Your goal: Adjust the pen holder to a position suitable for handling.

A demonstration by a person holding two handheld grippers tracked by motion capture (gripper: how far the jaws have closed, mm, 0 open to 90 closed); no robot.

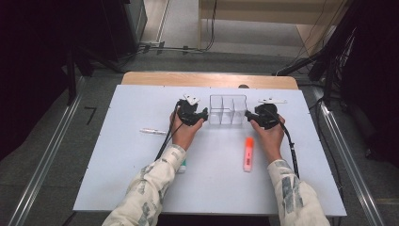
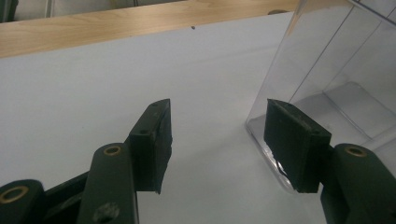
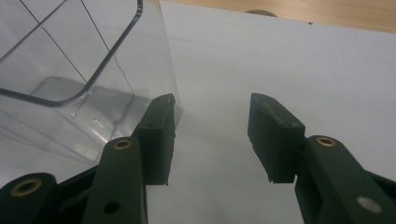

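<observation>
A clear plastic organizer with three compartments stands upright on the far middle of the white bench, flanked by the left gripper at its left end and the right gripper at its right end. Both grippers' jaws stand apart, with bare bench between them; in each gripper view one jaw sits against or just beside an outer wall of the organizer, and contact cannot be told. An orange highlighter lies nearer the person, and a white pen lies left of the left hand.

I have the left tool against one end of the clear divided organiser and the right tool at the other. On the white bench lie an orange highlighter and a pen.
</observation>
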